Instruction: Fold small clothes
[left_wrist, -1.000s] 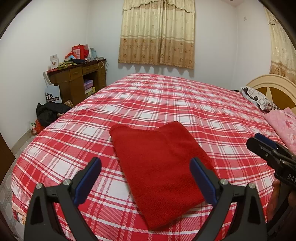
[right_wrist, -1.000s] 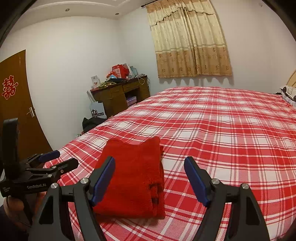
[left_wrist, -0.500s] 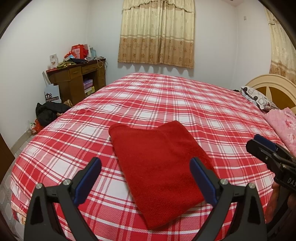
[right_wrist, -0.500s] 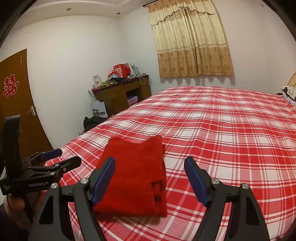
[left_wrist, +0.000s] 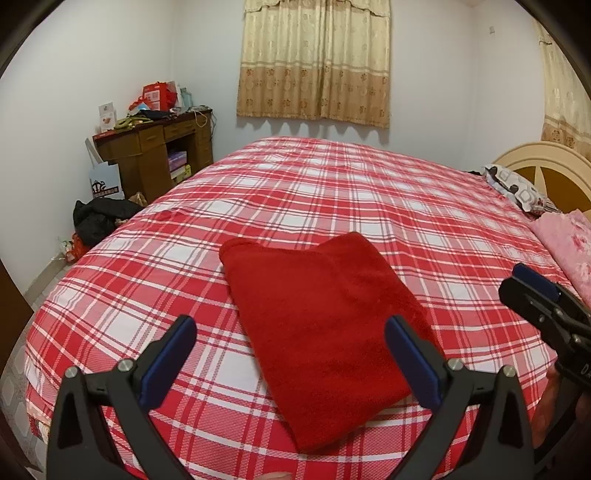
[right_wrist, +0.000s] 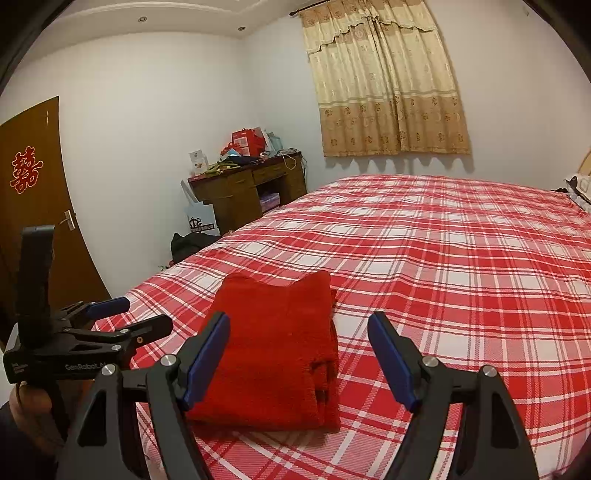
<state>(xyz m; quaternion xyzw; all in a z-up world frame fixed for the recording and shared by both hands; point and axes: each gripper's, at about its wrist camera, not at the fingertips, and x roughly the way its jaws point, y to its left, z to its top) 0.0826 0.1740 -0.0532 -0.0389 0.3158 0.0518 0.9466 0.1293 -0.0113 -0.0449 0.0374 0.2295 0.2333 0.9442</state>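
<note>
Red-plaid bed (left_wrist: 332, 192) filling the room, folded red garment (left_wrist: 321, 325) lying flat ahead of left gripper (left_wrist: 291, 354) and right gripper (right_wrist: 299, 354), both gaping wide, gripping nothing.

A bed (left_wrist: 332, 192) with a red-and-white plaid cover carries a folded red garment (left_wrist: 325, 317) centrally, a patterned pillow (left_wrist: 517, 188) and pink bedding (left_wrist: 569, 240) toward two o'clock.

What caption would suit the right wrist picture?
Folded red garment lying on a plaid bed, framed by the open right gripper, the left gripper alongside.
</note>
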